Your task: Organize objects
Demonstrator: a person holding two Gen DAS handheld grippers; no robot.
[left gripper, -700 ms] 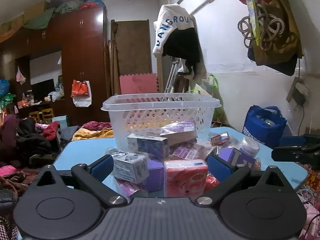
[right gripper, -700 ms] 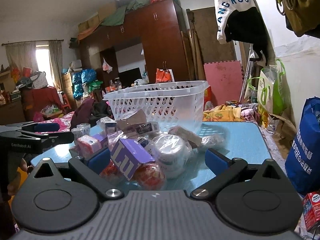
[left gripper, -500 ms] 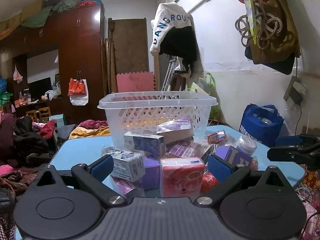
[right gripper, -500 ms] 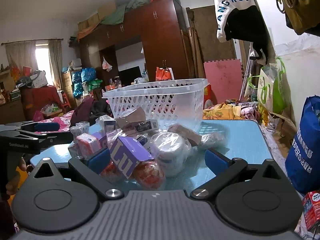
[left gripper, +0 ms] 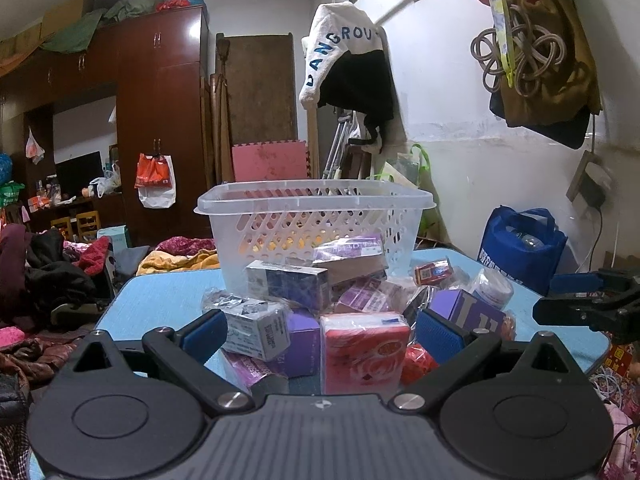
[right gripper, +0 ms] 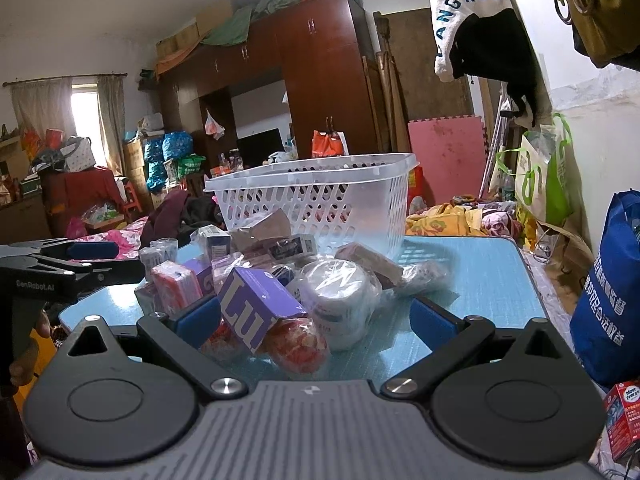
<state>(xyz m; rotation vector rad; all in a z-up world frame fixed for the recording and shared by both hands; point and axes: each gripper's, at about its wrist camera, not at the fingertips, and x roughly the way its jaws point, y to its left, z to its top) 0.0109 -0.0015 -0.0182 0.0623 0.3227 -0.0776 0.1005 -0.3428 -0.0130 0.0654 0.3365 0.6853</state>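
- Since the earlier frames the left gripper (left gripper: 320, 330) has edged closer to the heap; the red packet (left gripper: 364, 350) looms larger between its spread fingers.
- The right gripper (right gripper: 316, 318) also gapes, empty, the purple box (right gripper: 256, 308) just inside its left finger.
- The white basket (left gripper: 316, 216) stands beyond both, on the blue table (right gripper: 480, 280).

Before you: the blue tabletop (left gripper: 160, 300). At its far side stands a white basket (left gripper: 316, 216), upright. In front of it, touching its wall, lies a heap of wrapped boxes: a red pack (left gripper: 364, 352), a purple box (right gripper: 256, 308), a grey carton (left gripper: 256, 328), beside a white jar (right gripper: 340, 296).
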